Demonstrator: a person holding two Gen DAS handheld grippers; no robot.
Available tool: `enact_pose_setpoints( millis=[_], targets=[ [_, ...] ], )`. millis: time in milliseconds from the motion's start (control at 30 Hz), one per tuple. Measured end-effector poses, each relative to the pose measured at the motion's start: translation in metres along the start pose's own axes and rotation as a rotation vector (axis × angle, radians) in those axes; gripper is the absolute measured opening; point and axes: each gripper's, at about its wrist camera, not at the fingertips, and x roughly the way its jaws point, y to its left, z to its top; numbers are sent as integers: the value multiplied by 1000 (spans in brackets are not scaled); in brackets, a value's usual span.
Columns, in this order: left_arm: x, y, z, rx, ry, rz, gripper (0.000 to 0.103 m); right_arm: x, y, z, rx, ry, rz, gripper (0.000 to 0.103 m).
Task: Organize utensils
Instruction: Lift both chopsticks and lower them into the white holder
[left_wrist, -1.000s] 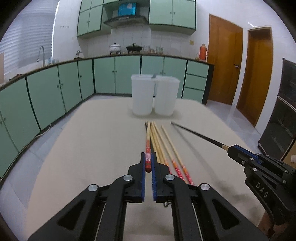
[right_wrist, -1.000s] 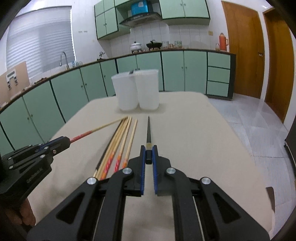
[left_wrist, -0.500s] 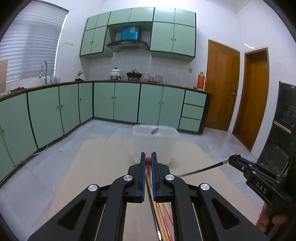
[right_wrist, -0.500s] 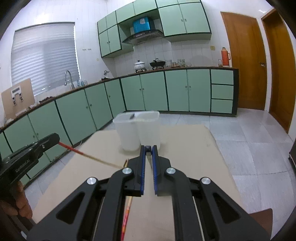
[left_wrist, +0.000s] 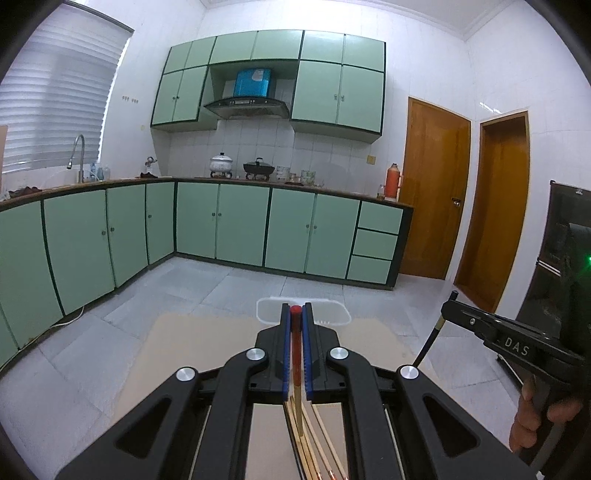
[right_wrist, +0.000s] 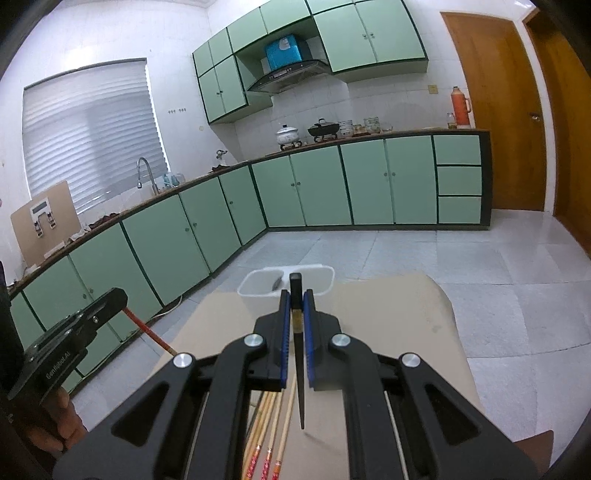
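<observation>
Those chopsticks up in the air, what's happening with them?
A person is sorting chopsticks with a tool in each hand. The left tool pinches a red-ended chopstick; the right tool pinches a black chopstick. Both hang tip-down above the table. More chopsticks lie on it, and the white container waits at the far end.

I see pale wooden chopsticks (right_wrist: 286, 417), a glossy black chopstick (right_wrist: 299, 373), translucent plastic tubs (right_wrist: 258, 286) and a matt beige table (right_wrist: 406, 325).

Home kitchen: green cabinets (left_wrist: 240, 225), range hood (left_wrist: 246, 107), sink faucet (left_wrist: 75, 157).
</observation>
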Motion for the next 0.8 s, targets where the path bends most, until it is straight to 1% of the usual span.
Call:
enact_pose_setpoints(
  millis=[167,367,467,633,800],
  targets=[
    [3,1,18,-1,-36,0,5,3,0,22,2,-33,14,6],
    [8,3,53,6,-119,10,5,9,5,65,-38,-110,11,6],
    [14,2,68,14,-149,15,5,16,4,89,-39,-149,16,6],
    [32,4,94,13,-191,17,5,34,5,120,-64,-204,8,6],
    [59,5,107,17,-217,21,5,59,4,136,-87,-229,-11,6]
  ],
)
